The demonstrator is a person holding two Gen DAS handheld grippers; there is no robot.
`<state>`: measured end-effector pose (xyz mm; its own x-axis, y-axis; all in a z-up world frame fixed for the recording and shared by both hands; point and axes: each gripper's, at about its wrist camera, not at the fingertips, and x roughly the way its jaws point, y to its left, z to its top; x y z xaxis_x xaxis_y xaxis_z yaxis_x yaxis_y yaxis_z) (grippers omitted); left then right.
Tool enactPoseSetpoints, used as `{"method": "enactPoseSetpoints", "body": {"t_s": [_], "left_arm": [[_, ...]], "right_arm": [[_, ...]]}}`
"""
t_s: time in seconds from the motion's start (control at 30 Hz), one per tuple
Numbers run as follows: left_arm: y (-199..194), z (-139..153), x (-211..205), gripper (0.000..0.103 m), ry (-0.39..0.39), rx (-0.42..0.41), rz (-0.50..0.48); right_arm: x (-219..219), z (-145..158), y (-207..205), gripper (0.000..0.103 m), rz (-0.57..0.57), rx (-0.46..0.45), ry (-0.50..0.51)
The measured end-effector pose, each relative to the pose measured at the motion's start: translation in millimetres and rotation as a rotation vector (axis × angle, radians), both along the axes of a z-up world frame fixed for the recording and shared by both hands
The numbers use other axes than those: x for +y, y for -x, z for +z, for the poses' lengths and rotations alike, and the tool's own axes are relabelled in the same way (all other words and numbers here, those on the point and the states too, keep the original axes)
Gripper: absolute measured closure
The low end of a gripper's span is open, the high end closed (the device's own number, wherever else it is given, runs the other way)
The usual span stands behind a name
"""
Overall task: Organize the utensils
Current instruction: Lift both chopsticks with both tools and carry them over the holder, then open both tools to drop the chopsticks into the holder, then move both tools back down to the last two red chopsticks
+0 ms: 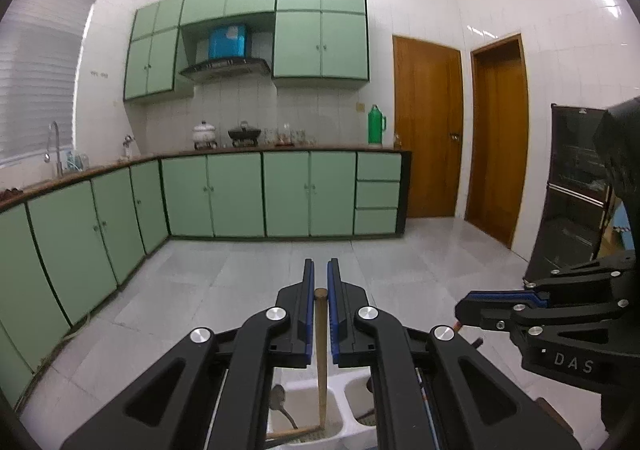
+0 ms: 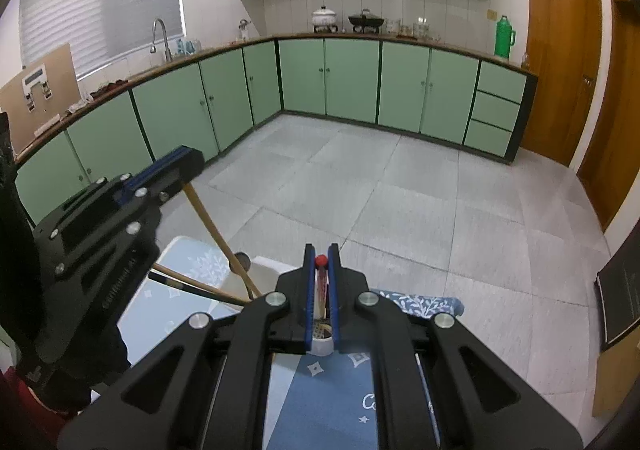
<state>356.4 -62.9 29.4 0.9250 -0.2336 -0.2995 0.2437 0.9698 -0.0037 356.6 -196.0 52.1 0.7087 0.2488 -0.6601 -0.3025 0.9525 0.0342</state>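
Left gripper (image 1: 320,282) clamped on wooden-handled utensil (image 1: 321,346), right gripper (image 2: 321,264) on red-tipped utensil (image 2: 320,282), both over white compartmented holder (image 1: 308,402) below; next, lowering each into a compartment.

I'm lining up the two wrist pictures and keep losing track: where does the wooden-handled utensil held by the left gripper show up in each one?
Left wrist view: the wooden handle stands upright at bottom centre, clamped between the left gripper fingers, above the white utensil holder.
Right wrist view: the handle slants down from the left gripper at left towards the centre.
Shared landmark: the green thermos on the counter beside the brown door.
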Motion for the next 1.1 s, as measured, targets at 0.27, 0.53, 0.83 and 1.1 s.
{"method": "enactPoseSetpoints", "body": {"t_s": [0.27,0.53,0.83,1.1], "left_arm": [[0.3,-11.2,13.8,0.069,0.023,0.070,0.016],[60.3,5.1,33.2,0.046,0.029,0.018,0.055],[135.5,-54.5,64.0,0.031,0.065,0.138,0.097],[166.0,-129.4,77.2,0.029,0.015,0.301,0.142]], "right_arm": [[-6.0,-8.9,2.4,0.065,-0.030,0.002,-0.035],[-39.7,5.9,61.0,0.044,-0.116,-0.142,-0.055],[-62.0,-51.6,143.4,0.012,-0.155,-0.150,-0.078],[-54.1,-131.1,183.4,0.011,-0.194,-0.019,-0.127]]}}
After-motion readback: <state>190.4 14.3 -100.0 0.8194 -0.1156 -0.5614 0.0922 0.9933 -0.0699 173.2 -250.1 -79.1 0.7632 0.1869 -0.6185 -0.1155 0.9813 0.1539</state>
